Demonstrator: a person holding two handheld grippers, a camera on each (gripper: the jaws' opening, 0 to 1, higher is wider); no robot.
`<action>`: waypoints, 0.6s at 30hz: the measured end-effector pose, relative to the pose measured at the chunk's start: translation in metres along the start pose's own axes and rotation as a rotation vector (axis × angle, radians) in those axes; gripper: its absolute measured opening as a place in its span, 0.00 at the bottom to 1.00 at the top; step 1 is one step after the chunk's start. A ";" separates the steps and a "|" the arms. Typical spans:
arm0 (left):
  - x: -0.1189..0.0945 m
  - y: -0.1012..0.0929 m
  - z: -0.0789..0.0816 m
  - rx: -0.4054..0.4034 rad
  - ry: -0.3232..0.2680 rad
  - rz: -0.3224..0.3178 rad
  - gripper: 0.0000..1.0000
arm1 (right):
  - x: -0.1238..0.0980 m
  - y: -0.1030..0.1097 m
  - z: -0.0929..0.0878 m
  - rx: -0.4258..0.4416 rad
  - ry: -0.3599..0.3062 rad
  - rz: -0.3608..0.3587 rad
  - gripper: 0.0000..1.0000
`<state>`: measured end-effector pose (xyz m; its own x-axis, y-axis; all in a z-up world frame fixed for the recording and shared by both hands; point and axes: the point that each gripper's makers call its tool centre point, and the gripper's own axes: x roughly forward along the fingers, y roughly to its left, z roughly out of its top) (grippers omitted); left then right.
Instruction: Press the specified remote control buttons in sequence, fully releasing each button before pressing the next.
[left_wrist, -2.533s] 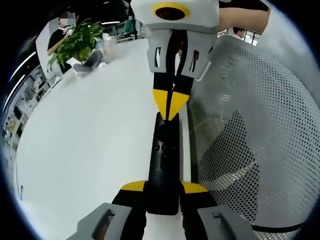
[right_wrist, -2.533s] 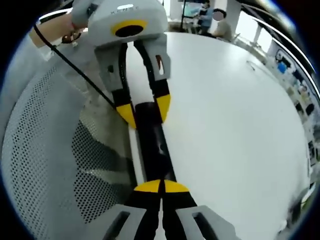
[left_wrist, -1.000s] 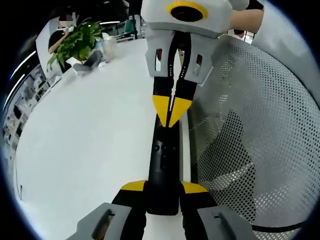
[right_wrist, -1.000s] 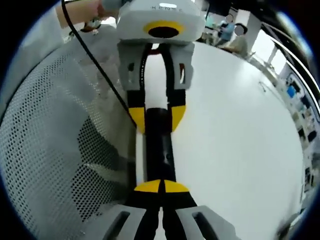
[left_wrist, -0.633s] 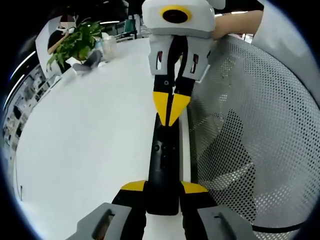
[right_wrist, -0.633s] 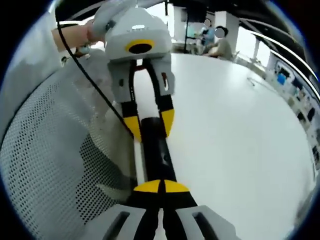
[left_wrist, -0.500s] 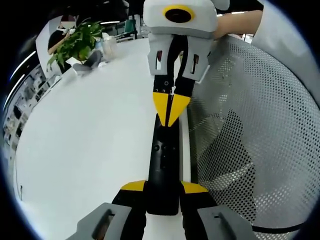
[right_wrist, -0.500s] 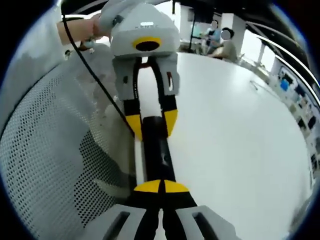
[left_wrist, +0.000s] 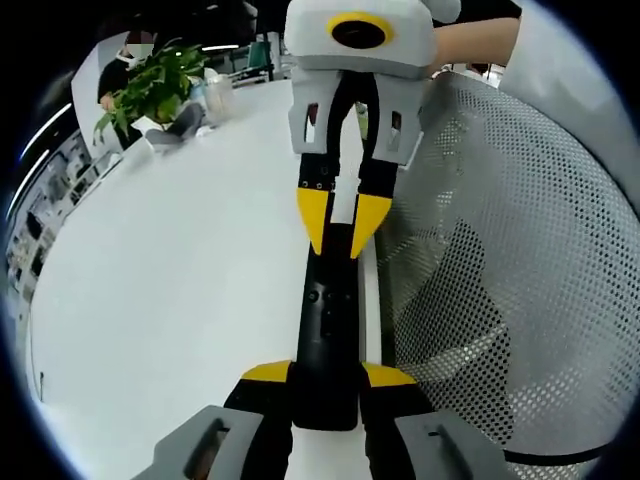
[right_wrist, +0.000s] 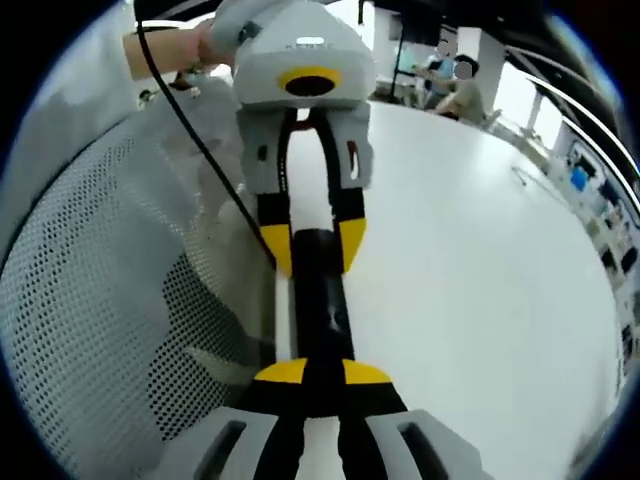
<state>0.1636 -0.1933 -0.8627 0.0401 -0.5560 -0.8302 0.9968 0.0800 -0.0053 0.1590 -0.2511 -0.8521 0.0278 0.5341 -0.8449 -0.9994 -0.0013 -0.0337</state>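
Our left gripper (left_wrist: 327, 375) grips the remote control (left_wrist: 330, 320). Our right gripper (left_wrist: 340, 222) has parted its fingers, lifted clear. We judge that button released.

We see the remote control (left_wrist: 328, 320) lying along the bench (left_wrist: 180, 290) edge, and we place everything from it. At its near end in the left gripper view, the left gripper (left_wrist: 327, 375) straddles it. At its far end there, the right gripper (left_wrist: 343, 215) comes down with one jaw either side. A perforated chair back (left_wrist: 500, 260) stands just beside the remote, off the bench. A potted plant (left_wrist: 150, 85) sits on the bench well apart from the remote.
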 end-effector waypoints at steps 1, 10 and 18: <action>0.000 0.000 0.000 0.002 0.001 -0.001 0.25 | 0.001 0.000 0.001 0.012 0.017 0.000 0.07; 0.000 0.000 -0.001 0.005 0.008 -0.008 0.25 | 0.003 -0.006 0.002 0.175 0.064 -0.019 0.05; 0.000 0.001 -0.001 0.011 0.004 -0.009 0.25 | 0.005 -0.002 0.004 -0.057 0.104 -0.017 0.05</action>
<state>0.1641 -0.1923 -0.8628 0.0306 -0.5535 -0.8323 0.9978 0.0657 -0.0070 0.1613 -0.2451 -0.8547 0.0497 0.4440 -0.8946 -0.9961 -0.0428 -0.0766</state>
